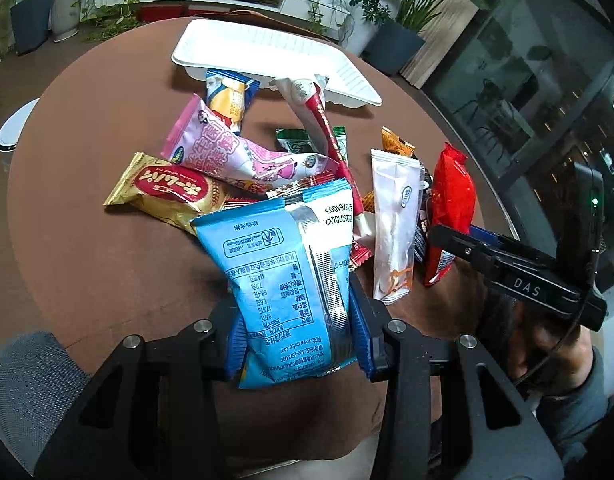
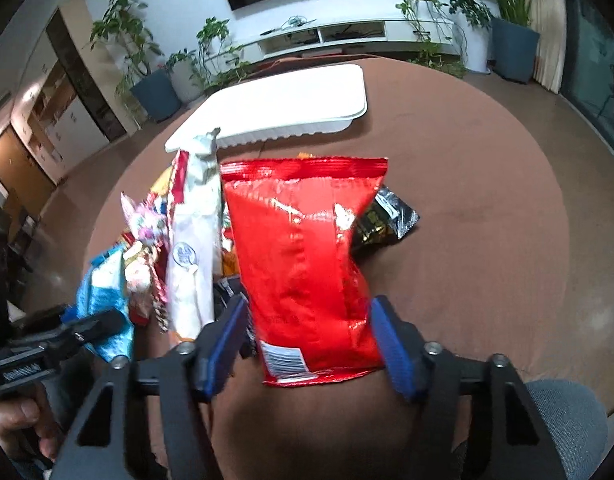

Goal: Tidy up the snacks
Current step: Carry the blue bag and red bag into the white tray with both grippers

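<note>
I have two tools working. My left tool (image 1: 297,336) is pinching the light blue snack packet (image 1: 285,276) at its lower part; the blue pads press into both sides and the packet stands up above the pile. My right tool (image 2: 309,344) has the red snack bag (image 2: 303,264) between its pads, but I see a small gap at each side, so I judge it spread around the bag and not yet gripping. The empty white tray (image 1: 283,56) waits at the far side of the round brown counter (image 1: 87,248), behind the pile of other snacks.

I think the step in hand is to secure both packets for the tray. For the red bag, I should close slowly on the lower part, because the foil is slippery and puffy. I should lift straight, so the white sachet (image 2: 195,264) just beside it is not dragged.
</note>
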The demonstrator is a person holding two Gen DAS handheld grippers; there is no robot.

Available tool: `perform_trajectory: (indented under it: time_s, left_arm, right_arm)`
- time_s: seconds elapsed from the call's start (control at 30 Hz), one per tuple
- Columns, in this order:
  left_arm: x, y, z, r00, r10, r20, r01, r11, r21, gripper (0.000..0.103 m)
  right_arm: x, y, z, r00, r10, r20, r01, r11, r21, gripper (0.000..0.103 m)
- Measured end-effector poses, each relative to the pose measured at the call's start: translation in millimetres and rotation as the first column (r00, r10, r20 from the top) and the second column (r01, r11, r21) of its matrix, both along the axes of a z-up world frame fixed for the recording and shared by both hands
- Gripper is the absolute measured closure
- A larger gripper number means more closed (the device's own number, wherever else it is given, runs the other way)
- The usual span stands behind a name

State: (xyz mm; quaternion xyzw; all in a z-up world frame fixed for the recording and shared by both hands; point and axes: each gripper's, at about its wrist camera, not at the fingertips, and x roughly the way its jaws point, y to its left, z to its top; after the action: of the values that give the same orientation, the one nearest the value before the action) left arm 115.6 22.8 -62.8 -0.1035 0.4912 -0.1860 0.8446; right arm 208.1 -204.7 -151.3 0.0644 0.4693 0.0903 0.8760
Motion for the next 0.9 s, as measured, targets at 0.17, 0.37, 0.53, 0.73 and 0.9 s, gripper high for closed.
perform_trajectory:
  time_s: [0.17, 0.37, 0.53, 0.73, 0.9]
  left_arm:
    - [-1, 3, -3, 1.000, -0.011, -0.001, 0.011, 1.000, -0.010, 0.063]
    - [-3, 2, -5, 1.000, -0.013, -0.003, 0.013, 1.000, -0.012, 0.063]
    - [-2, 3, -3, 1.000, -0.013, 0.011, 0.013, 1.000, -0.026, 0.063]
    - [-3, 7, -1, 1.000, -0.020, 0.020, 0.021, 0.999, -0.042, 0.063]
    - [3, 15, 6, 1.000, -0.011, 0.023, 0.012, 0.997, -0.072, 0.063]
  right_arm:
    - [-1, -8, 0, 1.000, 0.007, 0.011, -0.007, 0.999, 0.034, 0.055]
    - [-3, -12, -2, 1.000, 0.006, 0.013, -0.007, 0.998, 0.063, 0.067]
    - [-7, -24, 3, 1.000, -0.020, 0.008, 0.019, 0.989, 0.150, 0.073]
    - [-17, -33, 15, 0.999, -0.027, 0.029, 0.019, 0.972, 0.236, 0.074]
    - [-23, -45, 23, 0.998, -0.042, 0.036, 0.028, 0.947, 0.320, 0.074]
